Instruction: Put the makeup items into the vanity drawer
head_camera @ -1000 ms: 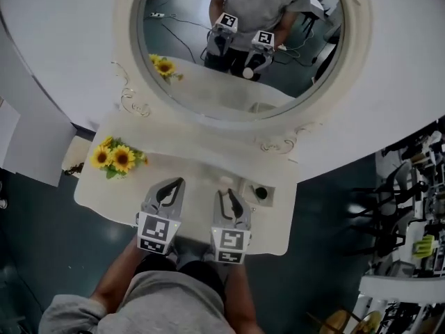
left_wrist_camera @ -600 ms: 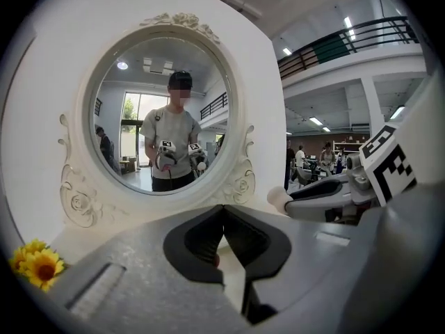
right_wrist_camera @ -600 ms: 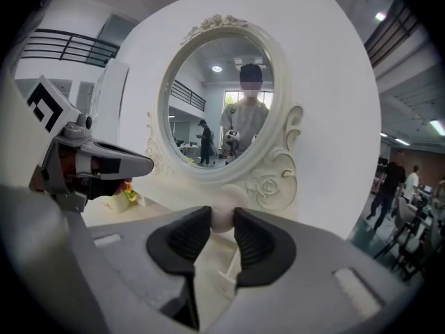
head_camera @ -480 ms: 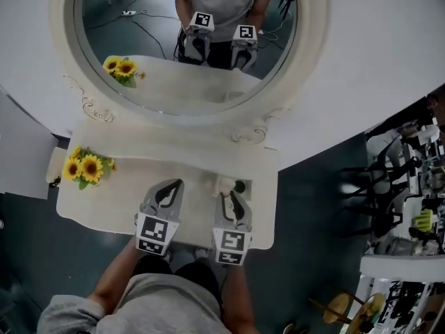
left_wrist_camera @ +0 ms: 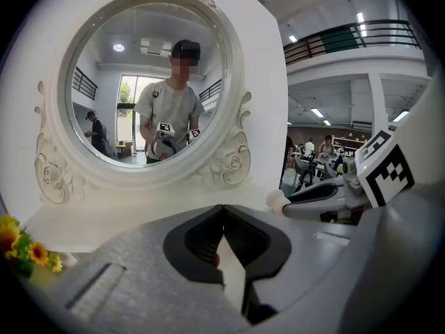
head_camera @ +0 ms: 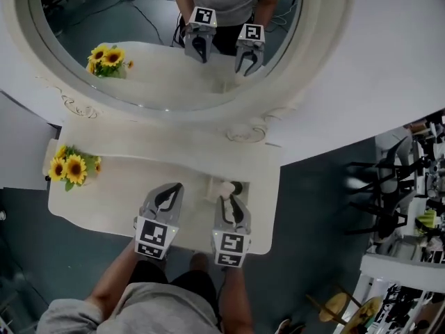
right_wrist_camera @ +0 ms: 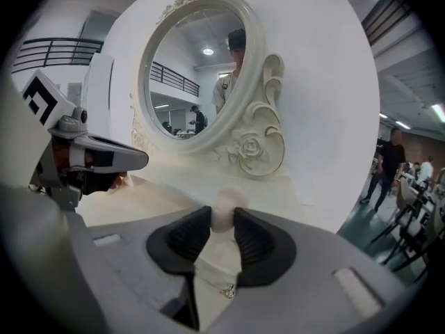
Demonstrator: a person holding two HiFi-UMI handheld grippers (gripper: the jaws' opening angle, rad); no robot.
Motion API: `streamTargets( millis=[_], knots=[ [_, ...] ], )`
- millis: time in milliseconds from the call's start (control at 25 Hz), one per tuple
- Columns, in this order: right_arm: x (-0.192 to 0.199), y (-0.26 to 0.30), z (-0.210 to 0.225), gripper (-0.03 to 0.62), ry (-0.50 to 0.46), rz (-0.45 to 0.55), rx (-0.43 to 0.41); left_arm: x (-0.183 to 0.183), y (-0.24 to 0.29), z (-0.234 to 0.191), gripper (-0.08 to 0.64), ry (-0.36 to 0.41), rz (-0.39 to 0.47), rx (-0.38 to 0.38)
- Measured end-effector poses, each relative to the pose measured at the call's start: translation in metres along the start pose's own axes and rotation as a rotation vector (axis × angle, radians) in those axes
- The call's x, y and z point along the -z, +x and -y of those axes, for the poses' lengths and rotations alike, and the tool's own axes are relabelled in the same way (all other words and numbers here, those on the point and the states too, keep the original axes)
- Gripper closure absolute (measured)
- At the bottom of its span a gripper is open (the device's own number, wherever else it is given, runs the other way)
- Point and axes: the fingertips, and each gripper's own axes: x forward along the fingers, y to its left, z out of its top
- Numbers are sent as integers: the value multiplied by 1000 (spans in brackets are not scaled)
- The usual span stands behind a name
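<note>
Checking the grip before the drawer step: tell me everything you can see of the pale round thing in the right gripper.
The sponge is a small, pale, off-white ball, faintly pink, with a matte, soft-looking surface and no visible markings. It is pinched between the tips of the right gripper's dark ribbed fingers, its rounded top poking out past them. It appears to hang just above the cream tabletop, in front of the mirror's carved frame, touching only the fingers.

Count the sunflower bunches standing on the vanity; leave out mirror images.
1. The sunflower bunch stands at the left end of the vanity top; the one in the mirror is only its reflection. None appears hidden.
</note>
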Motion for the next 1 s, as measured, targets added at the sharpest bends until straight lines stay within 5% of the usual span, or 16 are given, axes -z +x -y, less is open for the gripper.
streamTargets(
  millis=[720, 1000],
  knots=[
    [46, 42, -2, 479, 27, -98, -55, 51, 16, -7, 549, -35, -105, -27],
    [46, 41, -3, 404, 61, -82, -47, 51, 14, -8, 549, -34, -103, -24]
  ],
)
